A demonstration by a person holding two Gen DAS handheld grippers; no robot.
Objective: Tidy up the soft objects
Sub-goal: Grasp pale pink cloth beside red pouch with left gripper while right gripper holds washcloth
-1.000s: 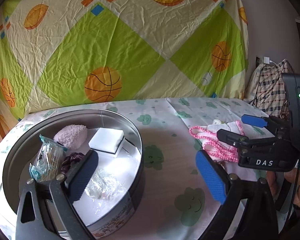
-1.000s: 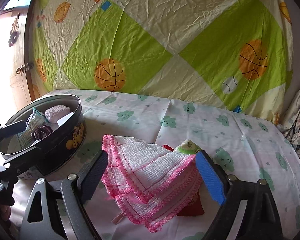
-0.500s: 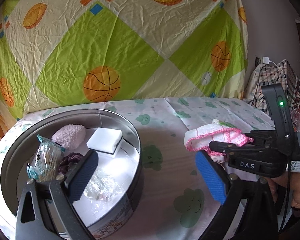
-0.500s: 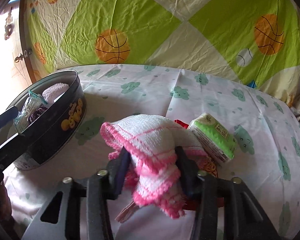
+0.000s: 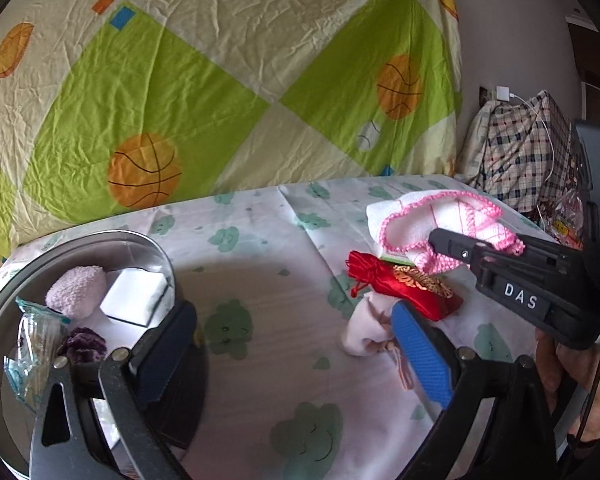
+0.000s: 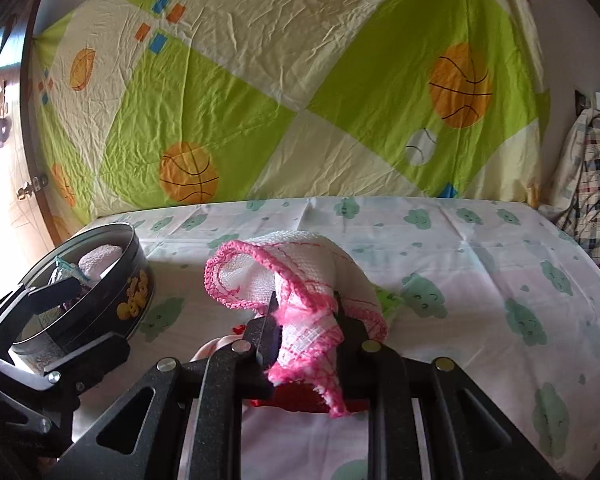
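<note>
The right gripper was clamped on a pink-edged white cloth, lifted above the bedsheet. The left gripper stood wide open, holding nothing, beside the round tin. The cloth's loose corners could snag the tin's rim.

Daylight even and bright on my feeds. Right wrist view: blown-out glare at far left edge, by dark wooden door frame; light enters from that side. Soft shadow falls right of round dark metal tin onto cloud-print white bed sheet. Left wrist view: broad soft shadow on sheet mid-frame. Heavy fisheye bending, black vignette in corners of both. Near black tongs slightly soft; wrinkled green-and-cream basketball-print backdrop sheet sharp.
</note>
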